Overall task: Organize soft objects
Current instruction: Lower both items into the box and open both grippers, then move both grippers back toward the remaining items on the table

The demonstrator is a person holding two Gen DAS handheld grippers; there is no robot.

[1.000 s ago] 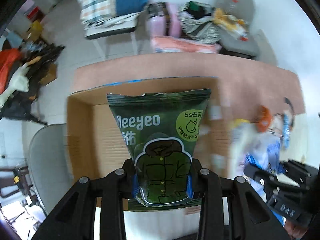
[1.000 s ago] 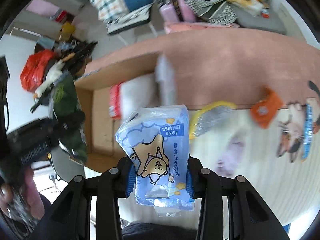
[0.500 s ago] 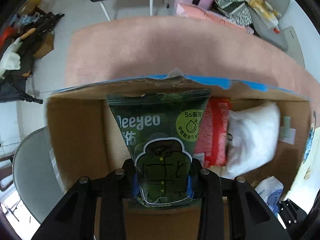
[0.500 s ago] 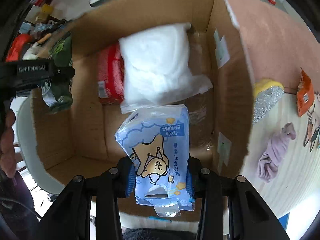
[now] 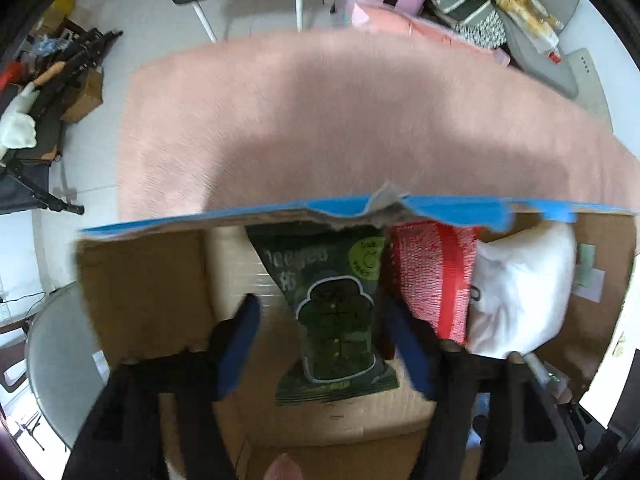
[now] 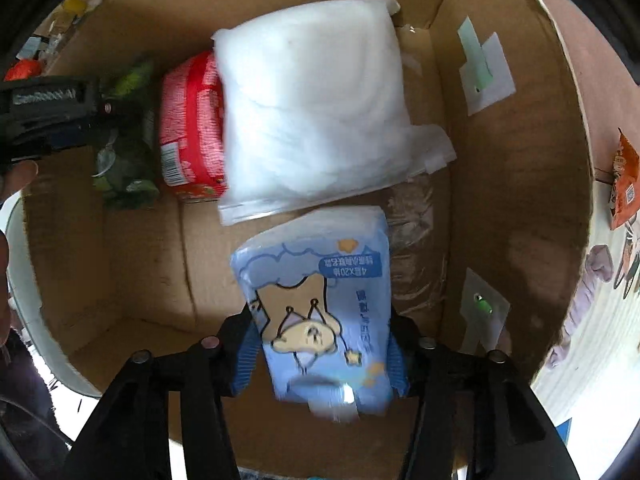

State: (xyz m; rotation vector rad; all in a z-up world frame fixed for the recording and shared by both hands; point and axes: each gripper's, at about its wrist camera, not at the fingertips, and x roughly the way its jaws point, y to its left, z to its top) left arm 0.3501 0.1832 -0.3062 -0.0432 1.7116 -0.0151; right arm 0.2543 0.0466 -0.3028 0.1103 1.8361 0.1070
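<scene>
My left gripper [image 5: 326, 340] is open inside the cardboard box [image 5: 144, 280]; the dark green wipes pack [image 5: 332, 312] sits loose between its spread fingers, next to a red pack [image 5: 434, 276] and a white bag [image 5: 524, 292]. My right gripper [image 6: 322, 354] has its jaws slightly parted around the blue tissue pack [image 6: 320, 304], low in the box [image 6: 512, 184] in front of the white bag [image 6: 316, 120]. The red pack [image 6: 190, 124], the green pack [image 6: 124, 160] and the left gripper [image 6: 52, 108] show at the left of the right wrist view.
A pink rug [image 5: 340, 120] lies beyond the box's blue-taped rim [image 5: 440, 206]. An orange packet [image 6: 624, 184] and a purple cloth [image 6: 596, 268] lie on the mat to the right of the box. A grey chair [image 5: 52, 360] stands left of the box.
My left gripper has opened and let go of the green pack in the box. My right gripper has lowered the blue pack deeper into the box and its jaws have widened.
</scene>
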